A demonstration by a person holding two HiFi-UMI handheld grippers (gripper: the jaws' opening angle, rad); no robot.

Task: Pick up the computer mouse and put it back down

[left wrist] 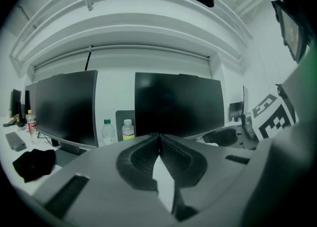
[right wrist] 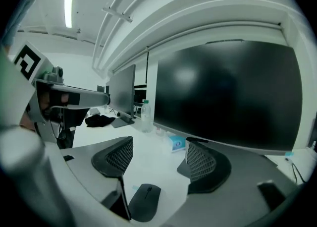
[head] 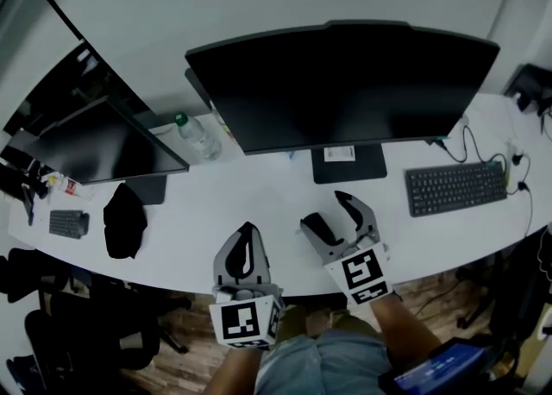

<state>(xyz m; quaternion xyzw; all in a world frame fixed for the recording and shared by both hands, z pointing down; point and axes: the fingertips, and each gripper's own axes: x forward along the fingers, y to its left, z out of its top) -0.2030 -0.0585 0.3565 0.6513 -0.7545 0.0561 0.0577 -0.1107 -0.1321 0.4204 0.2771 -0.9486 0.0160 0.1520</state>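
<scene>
The right gripper (right wrist: 159,157) spreads its jaws over the computer mouse (right wrist: 144,201), likely to grasp it. The left gripper (left wrist: 159,141) is spare, jaws together and empty.

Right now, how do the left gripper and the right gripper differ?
The left gripper has its jaws together; the right gripper has them wide apart. The left gripper's jaws hold nothing; the computer mouse lies on the desk beneath the right gripper's gap, not gripped. Both carry marker cubes.
</scene>
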